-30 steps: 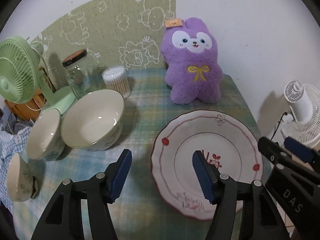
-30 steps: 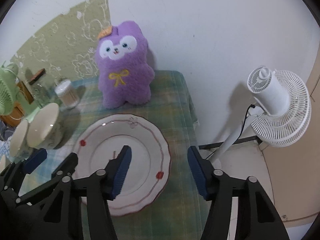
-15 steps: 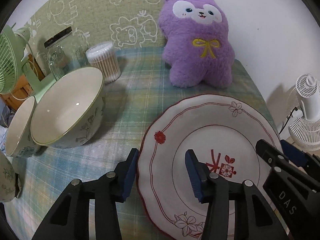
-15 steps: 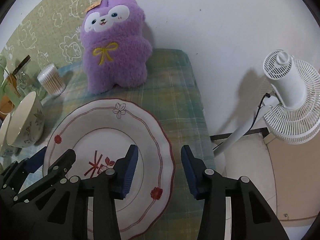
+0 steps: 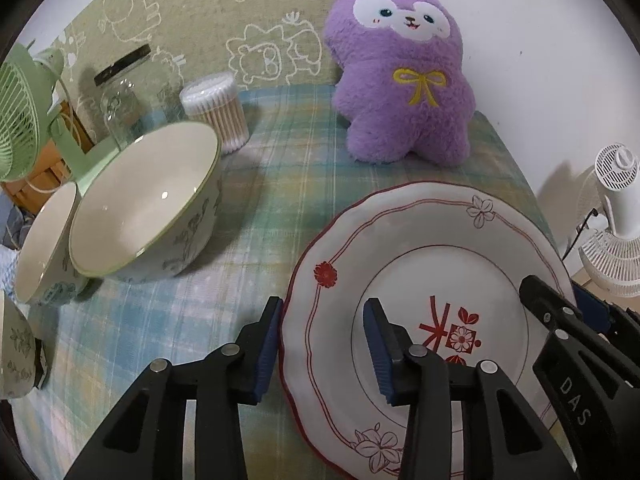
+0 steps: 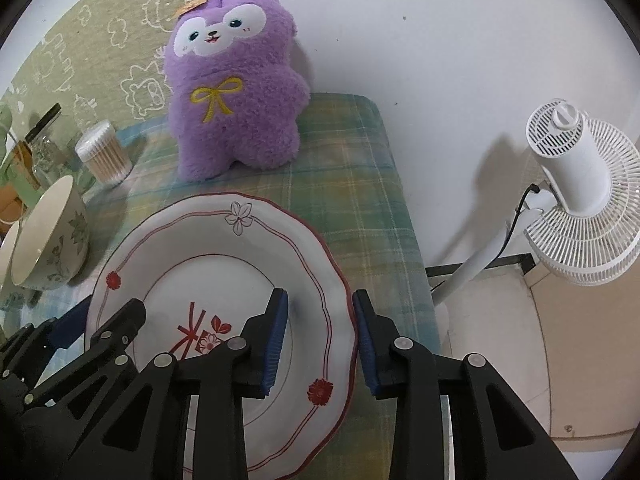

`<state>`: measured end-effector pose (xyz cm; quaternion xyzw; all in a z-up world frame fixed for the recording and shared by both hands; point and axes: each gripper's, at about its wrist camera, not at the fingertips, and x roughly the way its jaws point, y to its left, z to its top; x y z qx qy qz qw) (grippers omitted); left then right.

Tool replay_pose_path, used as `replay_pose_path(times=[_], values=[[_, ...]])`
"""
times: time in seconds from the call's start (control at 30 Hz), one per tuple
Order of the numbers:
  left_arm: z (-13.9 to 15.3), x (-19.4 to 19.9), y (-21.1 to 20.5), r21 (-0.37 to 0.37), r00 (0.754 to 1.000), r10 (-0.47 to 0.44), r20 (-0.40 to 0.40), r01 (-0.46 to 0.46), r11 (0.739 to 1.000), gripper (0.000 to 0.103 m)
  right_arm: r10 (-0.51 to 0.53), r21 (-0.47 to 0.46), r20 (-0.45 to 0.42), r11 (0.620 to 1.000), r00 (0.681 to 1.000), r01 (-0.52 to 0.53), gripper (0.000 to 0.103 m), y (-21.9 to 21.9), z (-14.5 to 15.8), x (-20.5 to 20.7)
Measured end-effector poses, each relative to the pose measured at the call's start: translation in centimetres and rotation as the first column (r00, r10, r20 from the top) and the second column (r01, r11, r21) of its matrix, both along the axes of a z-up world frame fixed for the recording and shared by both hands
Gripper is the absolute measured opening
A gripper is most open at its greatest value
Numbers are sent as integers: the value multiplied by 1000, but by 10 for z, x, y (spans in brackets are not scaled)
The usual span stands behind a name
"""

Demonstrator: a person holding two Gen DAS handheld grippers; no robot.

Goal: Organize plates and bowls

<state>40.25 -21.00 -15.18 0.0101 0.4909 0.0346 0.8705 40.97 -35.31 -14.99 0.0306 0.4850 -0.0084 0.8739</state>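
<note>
While the plate lies flat on the cloth, the left gripper and right gripper straddle opposite rims, jaws narrowing, not yet pinching.

Between both tongs, the plate is white with a dark red rim line, thin red rings, red and outlined flowers, and a red centre motif. Left of the left tongs, the 2 nearest bowls are cream inside with green rims and grey-green leaf prints. Beyond the tongs, the plush toy is purple with a white face patch and yellow bow. The bench cloth is green, blue and yellow plaid. The tongs are black with blue pads.
</note>
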Motion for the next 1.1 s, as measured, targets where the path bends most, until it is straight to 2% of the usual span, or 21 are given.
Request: replay_pose_path(times=[0.5,1.1], values=[[23,-40,3,-37,999,-47,7,47,998,41,-57,-1,-16,998,998,57,36,4,26,-44],[74,-127,30,-66,989,-132,68,136,988,41,-136,-32,47,990,990,137,36,25,88,-143]])
